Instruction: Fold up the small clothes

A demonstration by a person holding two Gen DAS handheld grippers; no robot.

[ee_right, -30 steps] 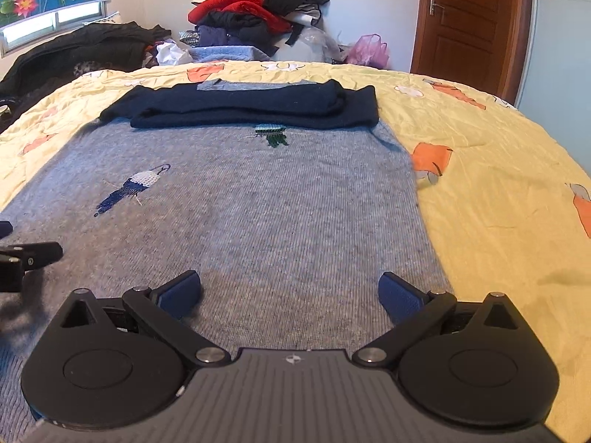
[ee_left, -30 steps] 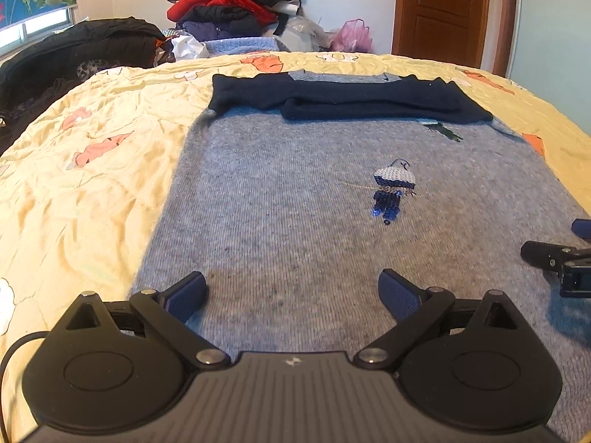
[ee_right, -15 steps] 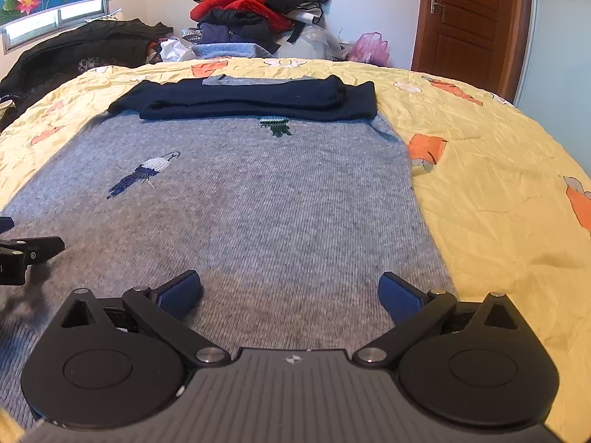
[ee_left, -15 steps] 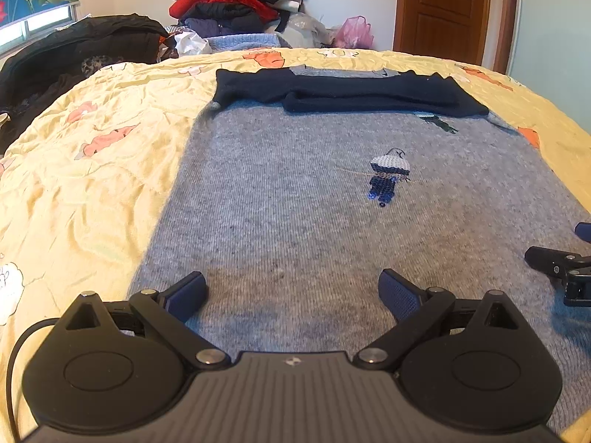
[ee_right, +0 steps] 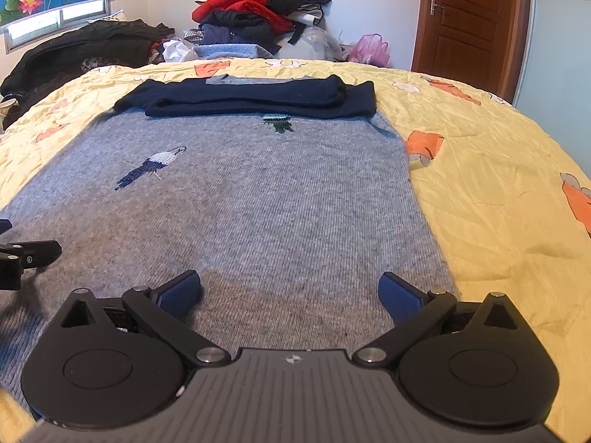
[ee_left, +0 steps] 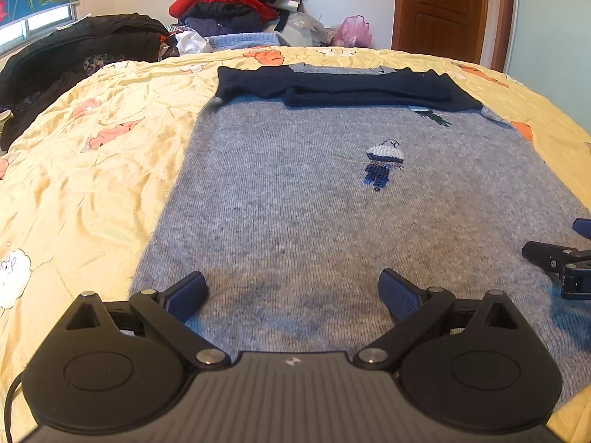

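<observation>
Both the left gripper [ee_left: 291,288] and the right gripper [ee_right: 290,288] have drawn back toward the grey sweater's [ee_left: 314,192] near hem, jaws wide apart and empty, probably ready to seize it.

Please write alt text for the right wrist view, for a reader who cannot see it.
The open right gripper hovers over the near hem of a grey sweater spread flat on a yellow bedspread, its navy sleeves folded across the top. The left gripper shows at the left edge.

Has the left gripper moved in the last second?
Yes. The left gripper has pulled back slightly toward the sweater's near hem; the embroidered figure now sits farther away.
</observation>
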